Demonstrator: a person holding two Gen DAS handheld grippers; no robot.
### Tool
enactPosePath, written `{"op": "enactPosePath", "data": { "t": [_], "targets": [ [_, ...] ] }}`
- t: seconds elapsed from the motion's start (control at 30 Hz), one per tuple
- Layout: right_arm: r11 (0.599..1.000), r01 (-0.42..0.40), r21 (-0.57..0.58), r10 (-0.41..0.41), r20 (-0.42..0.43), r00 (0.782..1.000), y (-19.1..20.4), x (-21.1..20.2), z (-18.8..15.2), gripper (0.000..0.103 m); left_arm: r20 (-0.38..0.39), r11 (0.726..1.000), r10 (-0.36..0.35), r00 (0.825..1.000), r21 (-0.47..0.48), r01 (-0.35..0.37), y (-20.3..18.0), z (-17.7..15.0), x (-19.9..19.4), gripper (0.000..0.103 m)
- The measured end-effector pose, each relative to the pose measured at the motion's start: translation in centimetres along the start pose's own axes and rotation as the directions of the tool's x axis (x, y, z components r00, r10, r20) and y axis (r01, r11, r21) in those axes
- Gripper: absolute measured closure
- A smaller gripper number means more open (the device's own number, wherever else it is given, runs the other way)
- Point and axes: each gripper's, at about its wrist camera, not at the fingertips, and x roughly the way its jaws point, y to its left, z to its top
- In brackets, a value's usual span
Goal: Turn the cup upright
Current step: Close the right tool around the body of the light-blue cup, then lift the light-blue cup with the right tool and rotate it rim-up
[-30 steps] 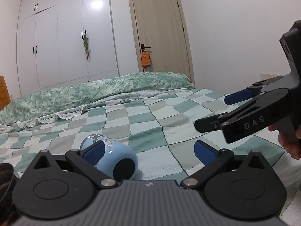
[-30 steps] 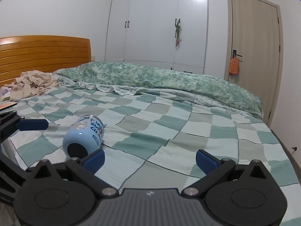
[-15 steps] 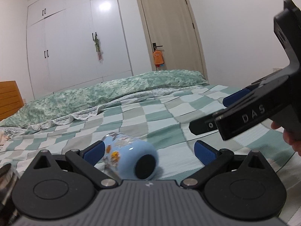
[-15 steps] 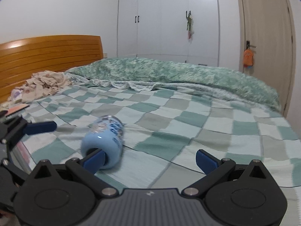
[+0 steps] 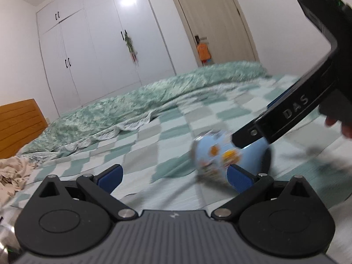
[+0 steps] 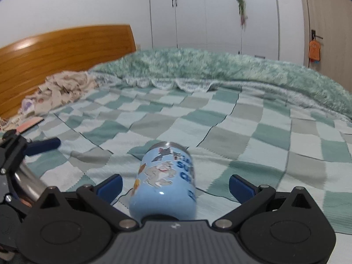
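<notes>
A wooden headboard (image 6: 61,50) is seen at far left, white wardrobes (image 6: 215,15) and a door (image 5: 211,22) beyond. The bed is covered by a green checked blanket (image 6: 220,118). The blue cup (image 6: 165,180) lies on its side between the widely spread fingers of the right gripper (image 6: 175,183). The left gripper (image 5: 173,176) is likewise spread wide, nothing held.

The cup (image 6: 164,182) is pale blue with cartoon animals in grey, cream and orange and dark blue lettering. The bedspread (image 6: 220,129) is a check of teal, grey-green and pale mint; at its 12 o'clock lies a mottled green quilt (image 6: 220,68). Both the right claw (image 6: 175,186) and the left claw (image 5: 175,177) are black with blue pads. The headboard (image 6: 55,55) is orange-brown wood, the wardrobe (image 6: 220,13) white
</notes>
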Motion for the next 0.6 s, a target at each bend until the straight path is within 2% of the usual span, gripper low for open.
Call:
{"op": "enactPosePath", "data": {
  "t": [0.13, 0.4, 0.5, 0.53, 0.6],
  "targets": [
    [1.0, 0.02, -0.008, -0.021, -0.059, 0.998, 1.1, 2.4, 0.4, 0.0, -0.038, 1.0, -0.029, 0.999, 0.001, 0.029, 2.6, -0.6, 1.4, 0.0],
    [0.999, 0.046, 0.003, -0.045, -0.165, 0.985, 1.9, 6.0, 0.5, 0.004, -0.106, 0.993, -0.094, 0.99, -0.076, 0.086, 5.8, -2.0, 2.6, 0.0],
    [0.998, 0.056, 0.018, -0.051, -0.205, 0.977, 1.7, 7.3, 0.7, 0.009, -0.104, 0.992, -0.104, 0.989, -0.078, 0.096, 5.9, -2.1, 2.6, 0.0],
    [0.998, 0.049, 0.03, -0.041, -0.228, 0.973, 1.6, 7.7, 0.7, 0.017, -0.103, 0.992, -0.11, 0.989, -0.078, 0.102, 6.0, -2.1, 2.6, 0.0],
    [0.998, 0.046, 0.043, -0.034, -0.251, 0.967, 1.5, 8.0, 0.7, 0.019, -0.104, 0.991, -0.122, 0.987, -0.075, 0.114, 5.9, -2.1, 2.6, 0.0]
  ]
}}
